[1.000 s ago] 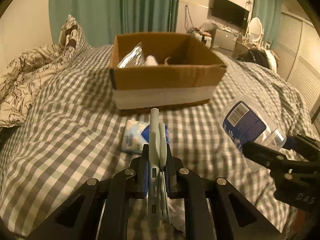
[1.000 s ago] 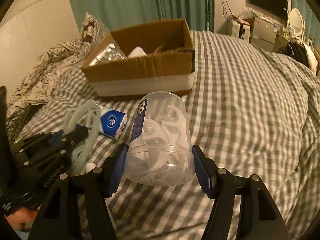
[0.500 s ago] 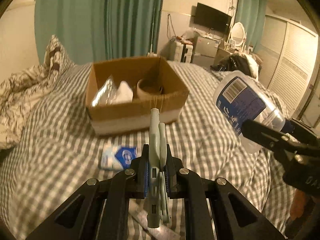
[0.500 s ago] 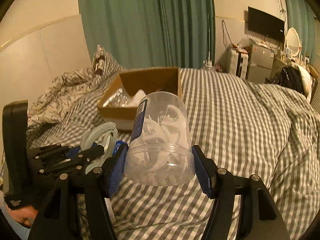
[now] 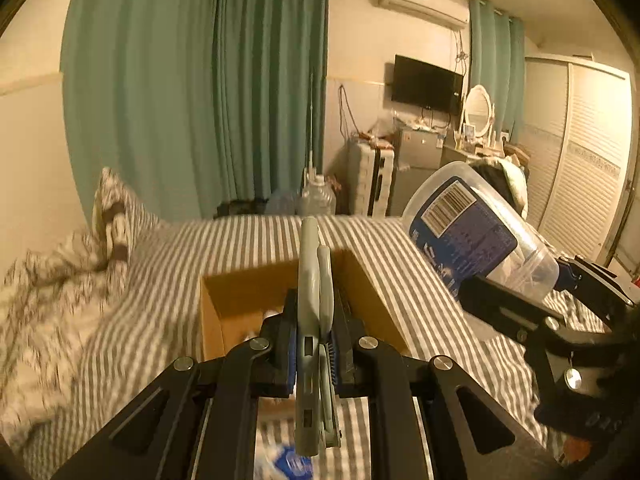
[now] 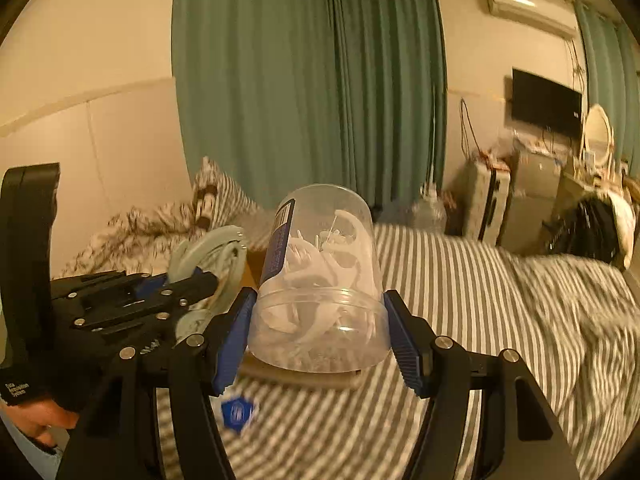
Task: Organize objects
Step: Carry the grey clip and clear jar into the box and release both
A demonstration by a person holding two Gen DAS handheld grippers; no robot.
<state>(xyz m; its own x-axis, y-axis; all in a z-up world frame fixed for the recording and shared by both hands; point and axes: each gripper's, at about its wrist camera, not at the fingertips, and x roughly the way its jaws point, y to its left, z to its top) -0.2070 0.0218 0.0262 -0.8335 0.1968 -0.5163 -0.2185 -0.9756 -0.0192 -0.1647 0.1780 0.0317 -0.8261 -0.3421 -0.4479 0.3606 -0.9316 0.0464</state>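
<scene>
My left claw (image 5: 316, 344) clamps a grey-green clip (image 5: 314, 320) at frame centre; my right claw (image 6: 318, 328) grips a clear jar (image 6: 320, 276).

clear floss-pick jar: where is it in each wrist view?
Left wrist: the jar is at right of centre, tilted, held in the right claw.
Right wrist: the jar is at centre, between the claw's blue pads.
Shared landmark: the wall TV.

both wrist views face the curtain (image 5: 200, 92) across the bed (image 6: 480, 280), side by side.
</scene>
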